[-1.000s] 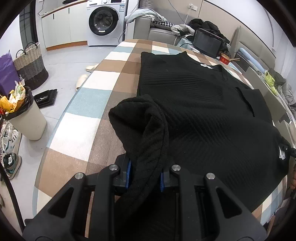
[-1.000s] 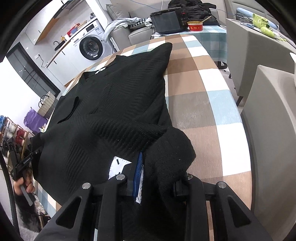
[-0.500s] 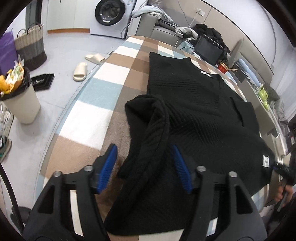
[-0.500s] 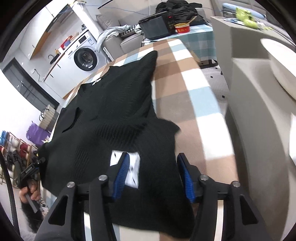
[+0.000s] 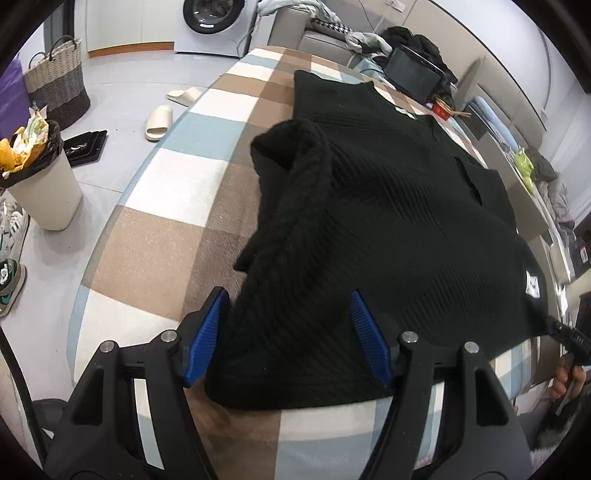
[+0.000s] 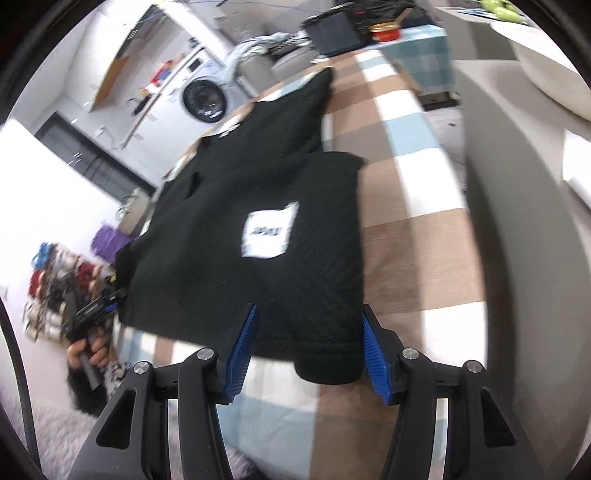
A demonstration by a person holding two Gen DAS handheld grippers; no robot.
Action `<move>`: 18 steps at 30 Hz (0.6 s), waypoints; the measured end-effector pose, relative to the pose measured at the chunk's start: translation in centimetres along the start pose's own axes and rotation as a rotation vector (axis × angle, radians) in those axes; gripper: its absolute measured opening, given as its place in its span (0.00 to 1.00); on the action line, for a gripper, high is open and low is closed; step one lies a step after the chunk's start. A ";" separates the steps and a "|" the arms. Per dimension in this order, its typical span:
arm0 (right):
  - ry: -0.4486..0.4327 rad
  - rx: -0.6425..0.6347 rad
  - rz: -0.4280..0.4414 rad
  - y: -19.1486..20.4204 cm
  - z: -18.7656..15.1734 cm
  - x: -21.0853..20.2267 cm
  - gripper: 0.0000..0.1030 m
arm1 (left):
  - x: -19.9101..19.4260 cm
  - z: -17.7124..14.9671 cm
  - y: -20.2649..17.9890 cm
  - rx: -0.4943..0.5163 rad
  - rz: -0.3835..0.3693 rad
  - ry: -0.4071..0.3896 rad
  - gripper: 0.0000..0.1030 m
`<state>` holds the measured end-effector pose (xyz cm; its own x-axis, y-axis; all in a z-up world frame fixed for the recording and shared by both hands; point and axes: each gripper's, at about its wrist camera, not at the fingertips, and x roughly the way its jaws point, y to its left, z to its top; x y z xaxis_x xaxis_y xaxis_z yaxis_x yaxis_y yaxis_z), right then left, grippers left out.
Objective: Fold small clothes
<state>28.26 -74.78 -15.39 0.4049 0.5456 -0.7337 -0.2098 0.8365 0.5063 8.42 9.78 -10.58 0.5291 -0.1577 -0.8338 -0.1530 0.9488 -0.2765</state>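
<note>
- In the left wrist view, we see the jaws of the left gripper (image 5: 288, 336) spread wide apart, with nothing clamped between the blue pads (image 5: 207, 338).
- The black sweater (image 5: 388, 229) lies flat on the checked table (image 5: 159, 236), and its near hem sits between the open fingers without being pinched.
- One sleeve (image 5: 295, 177) is folded in over the sweater's left side; its cuff end forms a raised hump near the table's left edge.
- A small white label (image 5: 532, 284) shows at the sweater's far right corner, just beside the right gripper (image 5: 565, 334), which is seen only as a small dark tip here.
- On the floor to the left we see a white bin (image 5: 40, 184), a woven basket (image 5: 59, 81) and pale slippers (image 5: 162, 118); a washer (image 5: 214, 18) stands at the far wall.
- In the right wrist view, which is blurred, we see the right gripper (image 6: 308, 347) with its jaws also wide apart, holding nothing.
- The other sleeve (image 6: 328, 258) lies folded over the sweater's (image 6: 229, 206) right side; its cuff rests on the table (image 6: 417, 236) between the blue pads (image 6: 373, 354).
- A white patch (image 6: 269, 234) sits on the sweater just left of that sleeve.
- The left gripper (image 6: 98, 314) shows small at the sweater's far left corner; we cannot tell its jaw state from this view.
- A red bowl (image 6: 386, 31) stands beyond the table's far end.
</note>
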 end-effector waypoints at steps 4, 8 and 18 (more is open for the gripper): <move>-0.005 -0.006 0.011 0.1 -0.1 -0.1 0.54 | 0.0 -0.5 -0.4 0.020 0.014 0.003 0.47; -0.009 0.023 0.021 -0.6 0.0 0.4 0.37 | -0.5 -0.7 0.1 0.004 0.010 -0.014 0.14; -0.145 -0.056 0.059 1.7 0.2 -1.6 0.06 | -5.0 0.5 -0.1 0.006 -0.059 -0.166 0.02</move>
<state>27.42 -74.26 -13.28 0.5137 0.5845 -0.6280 -0.2849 0.8067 0.5178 6.20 10.58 -6.09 0.6679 -0.1657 -0.7256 -0.1134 0.9408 -0.3193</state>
